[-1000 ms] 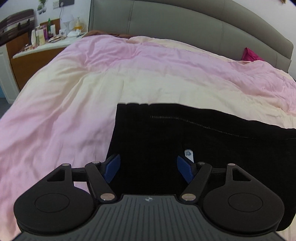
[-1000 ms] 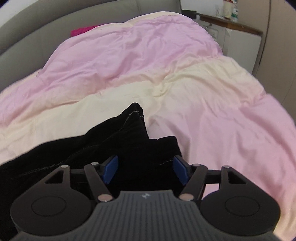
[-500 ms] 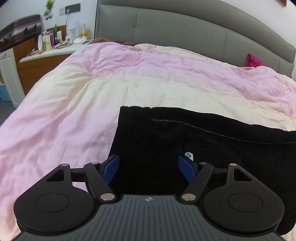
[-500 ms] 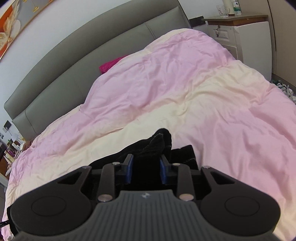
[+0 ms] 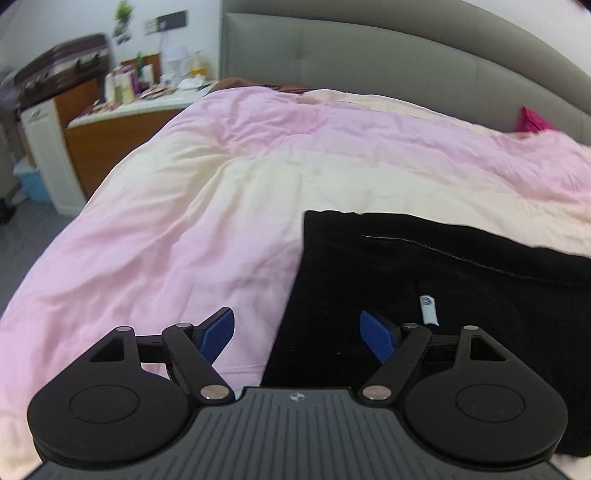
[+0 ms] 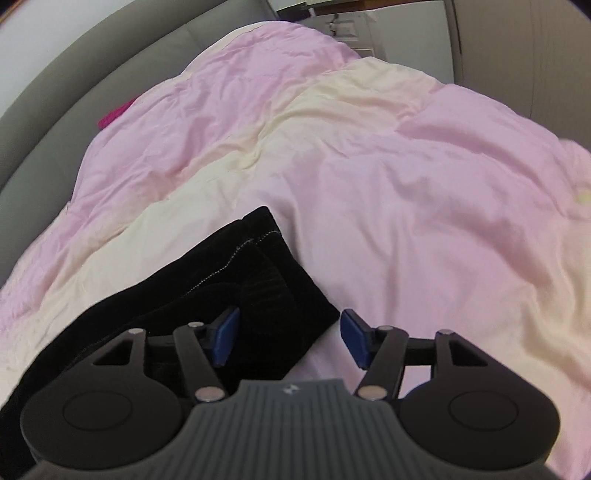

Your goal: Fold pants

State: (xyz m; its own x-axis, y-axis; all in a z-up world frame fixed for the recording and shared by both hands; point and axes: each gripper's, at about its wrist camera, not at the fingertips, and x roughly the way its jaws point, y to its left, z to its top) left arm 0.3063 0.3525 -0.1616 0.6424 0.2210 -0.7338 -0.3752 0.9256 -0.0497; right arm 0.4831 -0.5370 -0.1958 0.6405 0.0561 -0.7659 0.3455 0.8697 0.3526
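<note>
Black pants lie folded on the pink and cream duvet. A small white label shows on them. My left gripper is open and empty, hovering over the pants' left edge. In the right wrist view the pants' right end lies in a bunched fold with white stitching. My right gripper is open and empty, over that end's near corner. The duvet also shows in the right wrist view.
A grey padded headboard runs behind the bed. A cluttered wooden bedside counter stands to the left. A magenta cloth lies by the headboard. White cabinets stand beyond the bed's right side.
My right gripper closed on the pants' end half a second ago and has now opened and let it down. My left gripper stayed open and shifted left, so the pants sit further right.
</note>
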